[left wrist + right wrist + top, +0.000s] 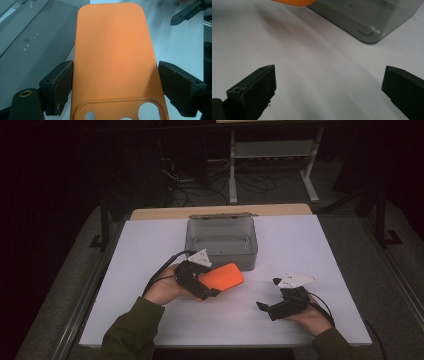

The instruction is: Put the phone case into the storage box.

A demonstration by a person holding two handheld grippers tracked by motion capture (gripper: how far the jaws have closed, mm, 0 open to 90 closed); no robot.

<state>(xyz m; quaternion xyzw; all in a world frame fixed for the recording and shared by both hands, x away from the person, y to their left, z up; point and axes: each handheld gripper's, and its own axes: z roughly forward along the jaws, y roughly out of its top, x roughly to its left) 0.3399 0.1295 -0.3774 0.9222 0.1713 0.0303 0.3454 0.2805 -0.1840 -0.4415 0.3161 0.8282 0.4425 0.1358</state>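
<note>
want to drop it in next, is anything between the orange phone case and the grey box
Nothing visible is. The left hand-held gripper holds the orange phone case just in front of the grey box, whose top is open and looks empty. The right hand-held gripper sits off to the side, jaws open.

left gripper [212, 287] clamped, raised off the surface; right gripper [267, 295] spread wide, low, empty.
</note>
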